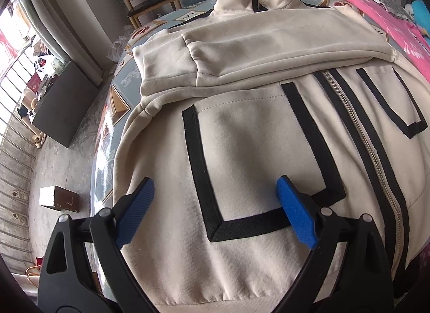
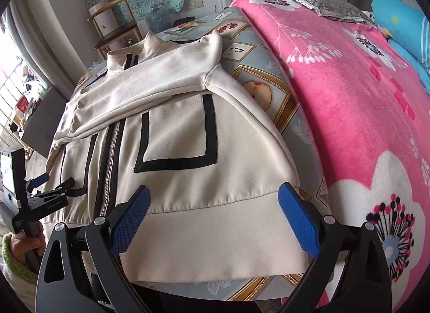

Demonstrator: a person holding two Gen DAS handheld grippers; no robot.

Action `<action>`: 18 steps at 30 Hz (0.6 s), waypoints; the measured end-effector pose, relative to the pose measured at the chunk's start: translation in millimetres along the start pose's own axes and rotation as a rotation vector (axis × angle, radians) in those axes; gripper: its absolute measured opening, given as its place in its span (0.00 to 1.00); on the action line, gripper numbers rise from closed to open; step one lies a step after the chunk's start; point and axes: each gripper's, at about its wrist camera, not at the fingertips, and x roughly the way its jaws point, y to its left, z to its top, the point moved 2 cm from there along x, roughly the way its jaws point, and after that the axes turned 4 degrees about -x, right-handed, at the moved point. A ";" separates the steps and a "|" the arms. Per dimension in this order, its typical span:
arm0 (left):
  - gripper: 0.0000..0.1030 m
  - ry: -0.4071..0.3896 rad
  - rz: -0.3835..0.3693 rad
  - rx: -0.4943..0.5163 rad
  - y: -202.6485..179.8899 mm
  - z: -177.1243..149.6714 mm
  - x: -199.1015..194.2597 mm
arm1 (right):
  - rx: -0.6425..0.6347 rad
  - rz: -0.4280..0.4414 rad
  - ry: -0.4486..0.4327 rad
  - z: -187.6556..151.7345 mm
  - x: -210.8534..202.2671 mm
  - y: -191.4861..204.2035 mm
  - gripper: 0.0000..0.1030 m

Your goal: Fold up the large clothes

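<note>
Patterned tabletop [image 2: 271, 81] w/ cream jacket [image 2: 188, 130], sleeves crossed over chest. Left gripper [image 1: 215, 210] & right gripper [image 2: 212, 219] both spread, empty, above hem at frame bottom. Risk: lifting hem unevenly could slide the sleeves off.

One jacket [image 1: 242, 135], two grippers, one chair [image 2: 113, 25], perhaps two water bottles.

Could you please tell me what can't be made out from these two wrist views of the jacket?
- Jacket chest: both views, covered by the folded sleeves.
- Hem at the left side: left wrist view, cut off by the bottom edge and the left gripper.
- Table under the jacket: hidden by the cloth.
- Right gripper: whether it touches the hem, unclear.
</note>
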 end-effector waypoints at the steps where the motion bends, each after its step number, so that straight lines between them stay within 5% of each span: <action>1: 0.86 0.000 -0.002 -0.003 0.4 -0.2 0.1 | -0.002 0.000 0.000 0.6 0.0 0.9 0.91; 12: 0.86 -0.048 -0.017 -0.003 10.4 14.4 -20.9 | -0.047 0.018 0.009 9.8 12.1 20.1 0.91; 18: 0.86 -0.008 0.003 0.025 12.0 7.4 -6.7 | -0.113 0.000 0.042 2.8 30.7 39.8 0.91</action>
